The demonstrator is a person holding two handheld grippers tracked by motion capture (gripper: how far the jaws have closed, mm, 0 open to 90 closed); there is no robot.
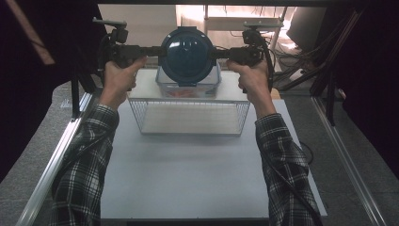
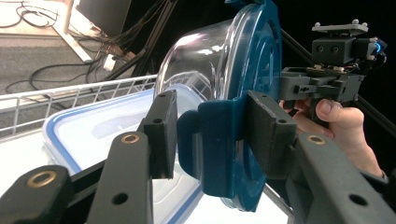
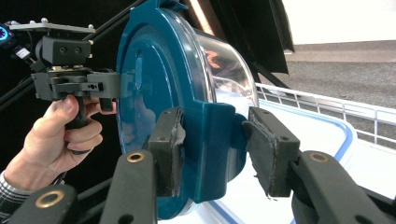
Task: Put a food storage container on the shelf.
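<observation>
A round clear bowl with a dark blue lid (image 1: 187, 54) hangs in the air, tipped on its side so the lid faces me. My left gripper (image 1: 157, 51) is shut on the lid's left tab (image 2: 210, 144), and my right gripper (image 1: 217, 52) is shut on the opposite tab (image 3: 212, 154). In the left gripper view my left gripper (image 2: 215, 135) clamps the tab, the clear bowl (image 2: 196, 60) bulges away, and the right gripper (image 2: 289, 86) holds the far rim. In the right gripper view my right gripper (image 3: 219, 154) pinches its tab, with the left gripper (image 3: 112, 88) beyond the lid.
Directly below the bowl sits a clear rectangular box with a blue-edged lid (image 1: 188, 87), (image 2: 93, 135), with something orange inside. It rests on a white wire basket (image 1: 188, 117) at the back of the white table (image 1: 188, 174). Cables and frame legs lie behind.
</observation>
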